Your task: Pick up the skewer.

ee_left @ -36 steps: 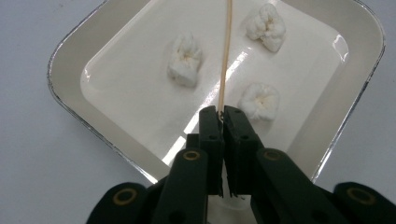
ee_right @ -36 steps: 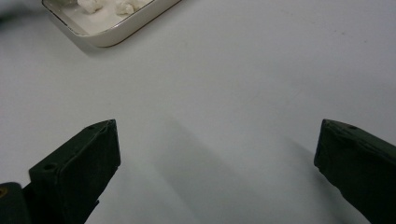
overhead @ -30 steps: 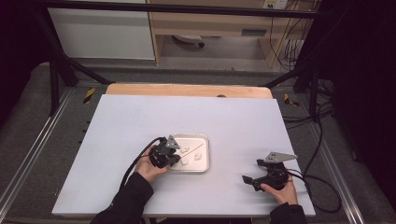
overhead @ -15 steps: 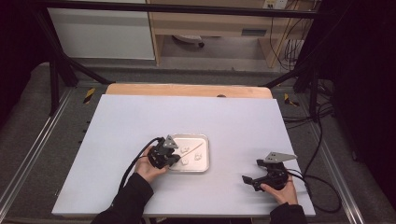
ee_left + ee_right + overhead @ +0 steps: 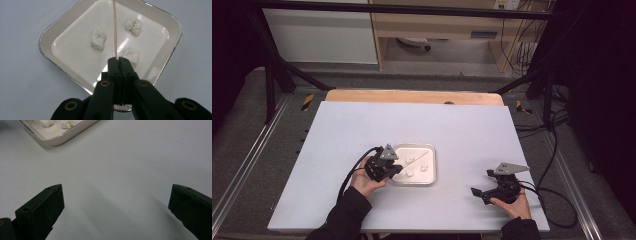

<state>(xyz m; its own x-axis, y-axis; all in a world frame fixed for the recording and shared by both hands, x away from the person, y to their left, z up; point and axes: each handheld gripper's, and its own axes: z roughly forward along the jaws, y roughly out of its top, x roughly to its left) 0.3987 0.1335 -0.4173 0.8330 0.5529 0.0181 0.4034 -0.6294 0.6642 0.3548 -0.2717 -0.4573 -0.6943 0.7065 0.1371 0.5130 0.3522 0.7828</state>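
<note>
A shallow white tray (image 5: 432, 165) (image 5: 160, 20) (image 5: 62, 141) sits on the table and holds three small white lumps (image 5: 99, 38) (image 5: 410, 173). My left gripper (image 5: 396, 170) (image 5: 119, 61) hovers at the tray's left edge, shut on a thin wooden skewer (image 5: 115, 27) that points out over the tray between the lumps. Its tip runs out of the left gripper view. My right gripper (image 5: 477, 192) (image 5: 115, 202) rests low over bare table to the right of the tray, open, with nothing between its jaws.
The white tabletop (image 5: 462, 130) stretches wide behind the tray. A wooden strip (image 5: 412, 96) runs along its far edge. Black frame posts (image 5: 269, 75) and cables (image 5: 557, 145) flank the table. A black cable (image 5: 354, 170) trails from my left gripper.
</note>
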